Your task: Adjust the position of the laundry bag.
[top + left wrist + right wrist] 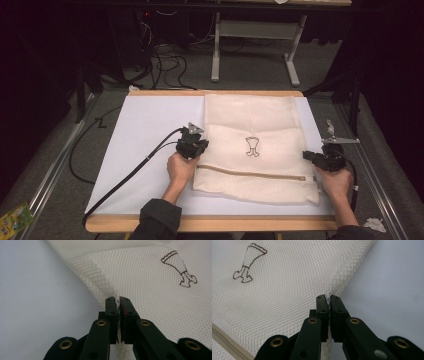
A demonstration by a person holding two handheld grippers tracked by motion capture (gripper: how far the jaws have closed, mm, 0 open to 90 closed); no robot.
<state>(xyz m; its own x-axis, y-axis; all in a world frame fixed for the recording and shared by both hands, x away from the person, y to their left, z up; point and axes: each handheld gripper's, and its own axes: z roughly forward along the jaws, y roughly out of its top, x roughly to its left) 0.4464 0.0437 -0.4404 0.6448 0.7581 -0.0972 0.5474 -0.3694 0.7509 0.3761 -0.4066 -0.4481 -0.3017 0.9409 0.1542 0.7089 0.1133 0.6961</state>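
A cream mesh laundry bag [252,127] with a small brown emblem [253,146] and a tan zipper [250,174] lies on the white table sheet [145,130]. My left gripper [196,146] is shut on the bag's left edge, and the mesh [130,272] is pinched between its black jaws [117,300]. At the opposite side my right gripper [316,159] is shut on the bag's right edge; mesh [287,285] runs into its closed jaws [328,298]. The emblem [178,270] shows to the upper right in the left gripper view, and the emblem [249,262] to the upper left in the right gripper view.
The table has a wooden rim [210,223] along its near edge. A black cable [125,172] trails from the left gripper across the sheet. A metal clamp [337,137] sits by the table's right edge. A white table frame [255,45] stands beyond on grey carpet.
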